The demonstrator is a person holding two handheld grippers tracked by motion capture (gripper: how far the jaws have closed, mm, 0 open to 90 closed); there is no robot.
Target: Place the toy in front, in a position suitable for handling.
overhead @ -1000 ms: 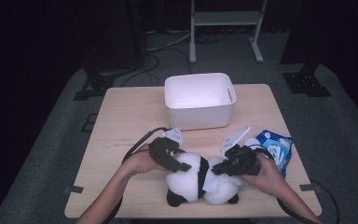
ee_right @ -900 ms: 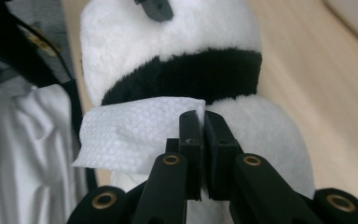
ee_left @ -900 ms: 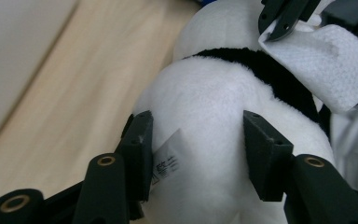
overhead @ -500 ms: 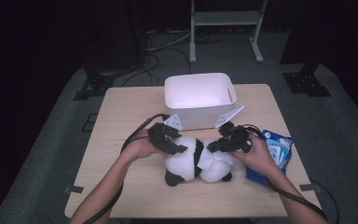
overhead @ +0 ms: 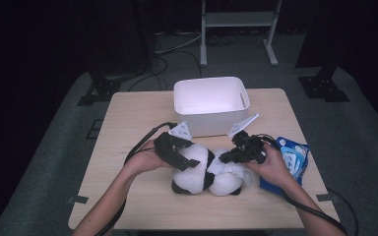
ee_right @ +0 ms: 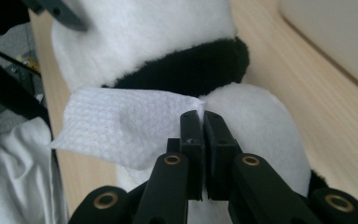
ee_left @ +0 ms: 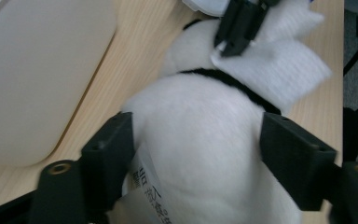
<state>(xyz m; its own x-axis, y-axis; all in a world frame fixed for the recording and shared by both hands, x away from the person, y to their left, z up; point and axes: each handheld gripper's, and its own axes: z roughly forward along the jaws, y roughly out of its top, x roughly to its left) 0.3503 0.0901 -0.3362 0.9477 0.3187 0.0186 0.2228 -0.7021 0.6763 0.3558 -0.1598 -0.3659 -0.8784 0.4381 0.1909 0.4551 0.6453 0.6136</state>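
Panda plush [overhead: 197, 172] face hidden under wipe [overhead: 231, 168], grippers.

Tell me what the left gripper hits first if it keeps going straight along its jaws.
The plush panda: its white body already sits between the left gripper's jaws, which have just been opening. Beyond it lies the white wipe pinched by the right gripper; depth there is unclear.

One plush panda [overhead: 197, 169], one wipe [overhead: 231, 168], one bin [overhead: 211, 104], one packet [overhead: 291, 158].
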